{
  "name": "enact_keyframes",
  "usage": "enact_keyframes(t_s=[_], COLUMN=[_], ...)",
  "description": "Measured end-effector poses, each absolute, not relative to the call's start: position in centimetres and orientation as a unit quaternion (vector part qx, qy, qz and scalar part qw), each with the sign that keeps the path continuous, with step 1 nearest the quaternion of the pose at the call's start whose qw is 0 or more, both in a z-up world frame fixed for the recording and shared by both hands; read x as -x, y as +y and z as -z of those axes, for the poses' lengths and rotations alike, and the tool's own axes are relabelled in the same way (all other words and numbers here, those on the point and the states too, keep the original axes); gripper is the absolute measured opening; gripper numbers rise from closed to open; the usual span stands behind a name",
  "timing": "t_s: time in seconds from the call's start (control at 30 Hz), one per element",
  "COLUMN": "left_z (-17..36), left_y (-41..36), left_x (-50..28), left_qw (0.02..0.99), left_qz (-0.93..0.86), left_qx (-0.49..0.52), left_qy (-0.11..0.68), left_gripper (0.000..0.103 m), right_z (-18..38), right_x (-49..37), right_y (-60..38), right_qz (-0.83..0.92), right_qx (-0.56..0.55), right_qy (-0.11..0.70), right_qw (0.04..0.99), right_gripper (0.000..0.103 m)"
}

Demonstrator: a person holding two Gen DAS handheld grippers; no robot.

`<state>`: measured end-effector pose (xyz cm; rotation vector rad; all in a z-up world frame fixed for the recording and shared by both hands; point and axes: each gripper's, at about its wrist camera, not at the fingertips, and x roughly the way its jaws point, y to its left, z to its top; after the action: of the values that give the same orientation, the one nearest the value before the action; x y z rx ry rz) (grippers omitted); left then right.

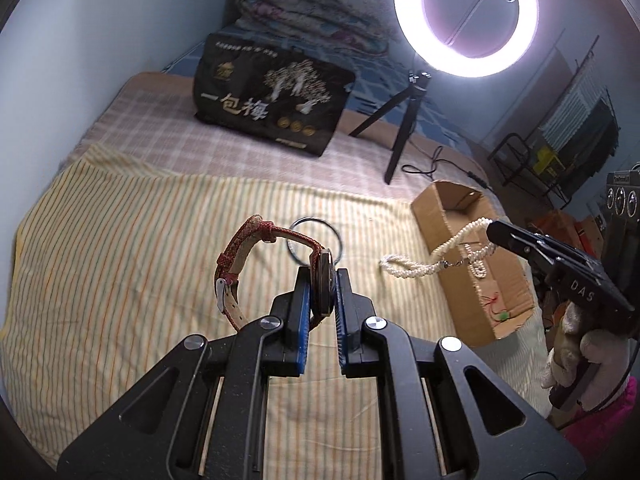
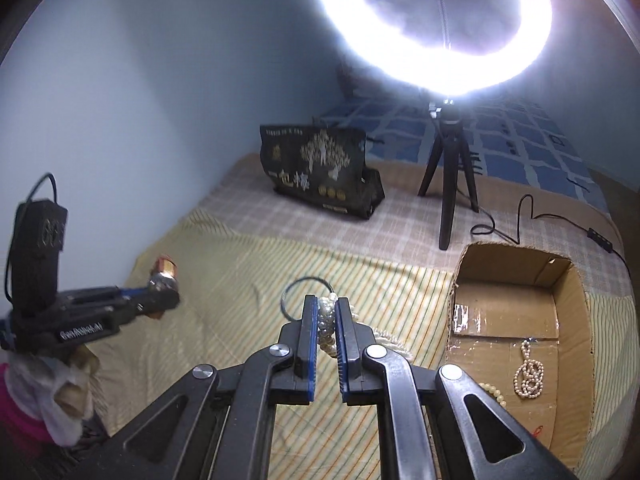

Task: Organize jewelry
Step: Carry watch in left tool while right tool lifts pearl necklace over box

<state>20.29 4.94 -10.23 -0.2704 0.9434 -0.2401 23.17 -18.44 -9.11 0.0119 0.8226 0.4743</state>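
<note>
Watch (image 1: pixel 320 280), red strap, clamped by its case in L hand-held gripper (image 1: pixel 322 280), jaws nearly shut on it, held above the striped bed cover (image 1: pixel 120 240). Pearl strand (image 1: pixel 436 260) pinched in R hand-held gripper (image 2: pixel 327 312), jaws likewise closed on it, rest dangling near the open box (image 2: pixel 576 300), which has another pearl piece (image 2: pixel 530 376) inside. Thin bangle (image 1: pixel 316 240) lies on cover betw. the two; ring light (image 1: pixel 466 20) on tripod behind.
</note>
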Motion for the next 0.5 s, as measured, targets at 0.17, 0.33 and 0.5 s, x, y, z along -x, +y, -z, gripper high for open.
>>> enact_keyframes(t_s=[0.17, 0.33, 0.5], left_z=[9.5, 8.7, 7.8], left_y=[3.9, 2.9, 1.9], left_x=[-20.3, -20.2, -20.0], left_qw=[0.879, 0.882, 0.885], left_qz=[0.125, 0.135, 0.144], left_qx=[0.125, 0.121, 0.119], left_qy=[0.443, 0.435, 0.426], left_gripper=[0.009, 0.009, 0.009], right_z=[7.1, 5.0, 3.0], right_x=[-22.5, -21.9, -21.4], right_y=[-19.0, -19.6, -20.5], right_qz=[-0.233, -0.238, -0.237], right_qx=[-0.014, -0.027, -0.035], right_qy=[0.372, 0.349, 0.324], right_qw=[0.898, 0.906, 0.915], right_gripper=[0.006, 0.006, 0.006])
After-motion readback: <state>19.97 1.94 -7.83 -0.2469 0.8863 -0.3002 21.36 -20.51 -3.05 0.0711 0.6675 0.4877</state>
